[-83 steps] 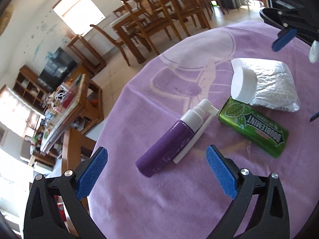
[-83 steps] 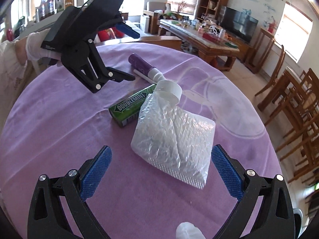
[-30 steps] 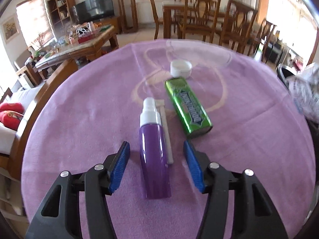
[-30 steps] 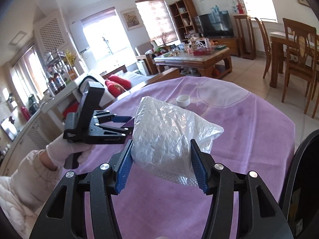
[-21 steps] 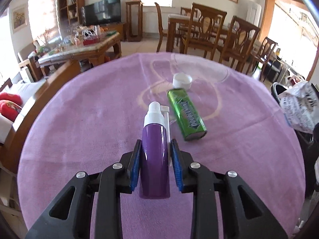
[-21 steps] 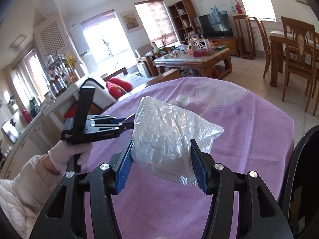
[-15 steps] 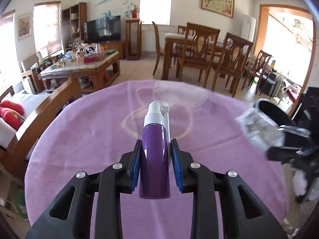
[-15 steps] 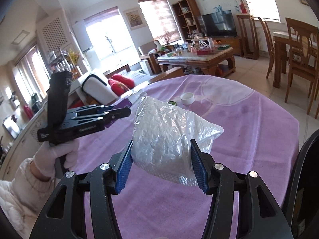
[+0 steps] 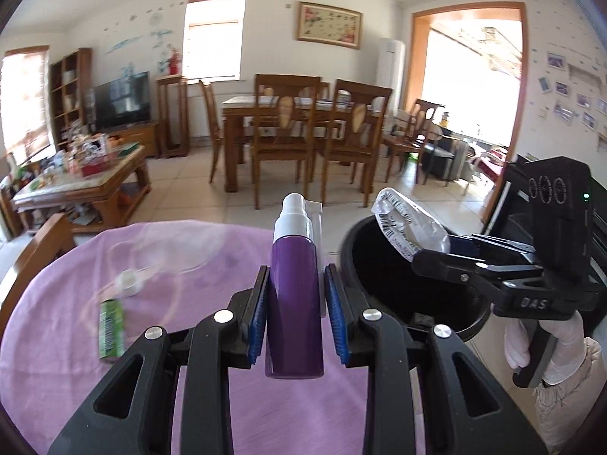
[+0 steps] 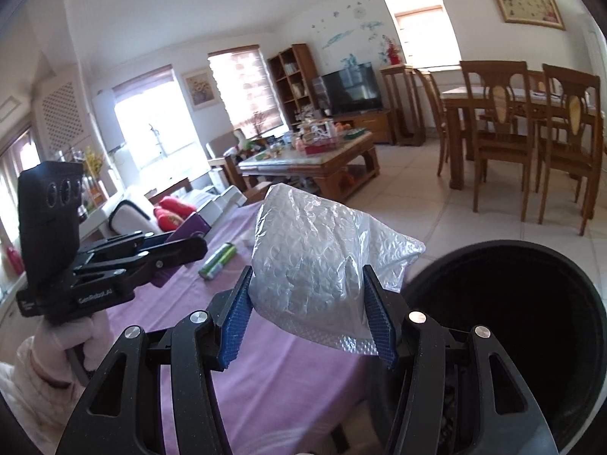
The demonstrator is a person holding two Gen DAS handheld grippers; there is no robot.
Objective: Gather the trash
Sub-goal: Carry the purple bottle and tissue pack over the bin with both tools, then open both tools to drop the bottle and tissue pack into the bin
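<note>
My left gripper [image 9: 295,313] is shut on a purple spray bottle [image 9: 294,303] with a white nozzle, held up over the right edge of the purple tablecloth [image 9: 76,322]. My right gripper [image 10: 305,313] is shut on a crumpled bubble-wrap bag [image 10: 322,261]. In the left wrist view that bag [image 9: 408,227] hangs over the open black trash bin [image 9: 383,284] beside the table. From the right wrist camera the bin [image 10: 531,303] is just right of the bag. A green gum pack [image 9: 111,324] and a white cap [image 9: 128,281] lie on the cloth.
A gloved hand [image 9: 546,345] holds the right gripper's handle; another gloved hand [image 10: 72,337] holds the left one. Wooden dining chairs and table [image 9: 296,129] stand behind on the tiled floor. A cluttered coffee table [image 9: 76,178] is at left.
The left gripper closed on the purple bottle, lifted it off the cloth and swung right toward the bin. The right gripper carried the bubble-wrap bag over to the bin.
</note>
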